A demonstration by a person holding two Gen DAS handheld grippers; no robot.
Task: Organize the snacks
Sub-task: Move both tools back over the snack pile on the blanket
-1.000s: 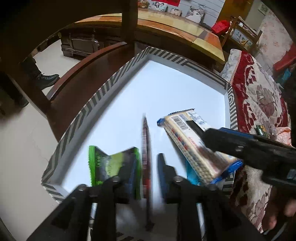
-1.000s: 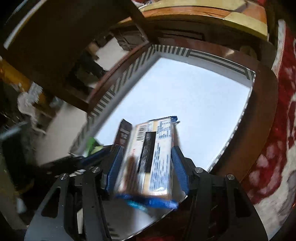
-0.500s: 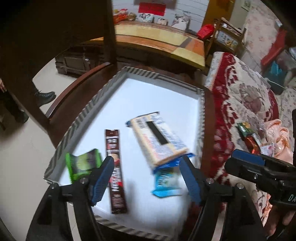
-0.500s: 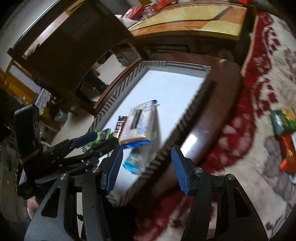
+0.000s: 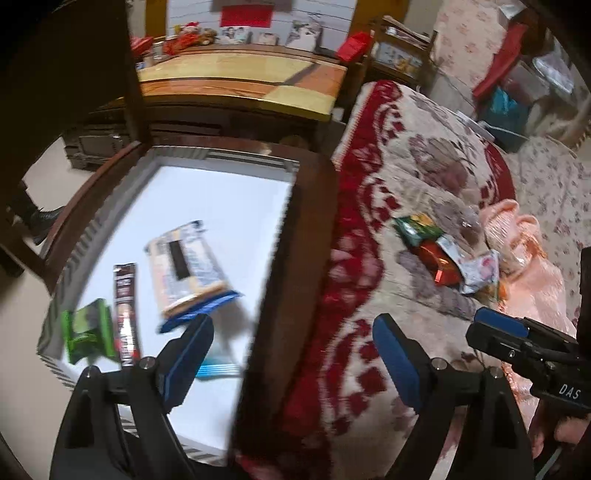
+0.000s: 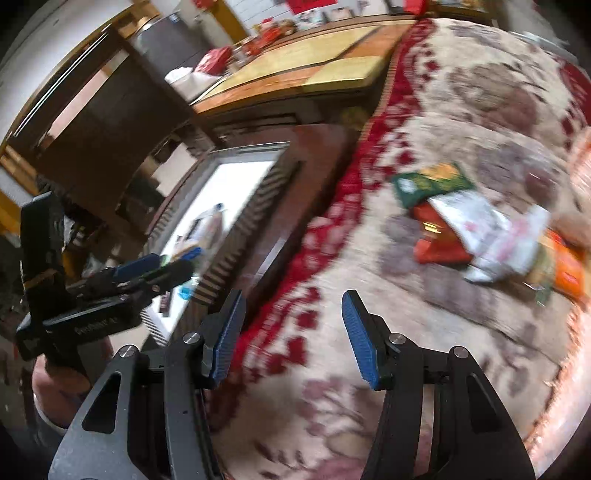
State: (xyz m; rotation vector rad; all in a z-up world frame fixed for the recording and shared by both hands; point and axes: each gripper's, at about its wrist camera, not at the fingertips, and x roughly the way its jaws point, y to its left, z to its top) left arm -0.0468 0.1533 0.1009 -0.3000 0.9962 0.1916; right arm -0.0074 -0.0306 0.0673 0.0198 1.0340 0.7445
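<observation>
Red-patterned blanket (image 5: 424,177), snack pile (image 5: 447,254) on it, white box (image 5: 221,199) beside, wooden table (image 5: 240,79) behind.

A lived-in home sitting room. A floral red blanket (image 5: 424,177) covers the sofa. Framed photos (image 5: 236,34) line a wooden table (image 5: 236,79).

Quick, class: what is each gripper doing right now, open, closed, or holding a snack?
Left gripper: jaws opening wide, nothing between them.
Right gripper: jaws open, nothing held.
</observation>
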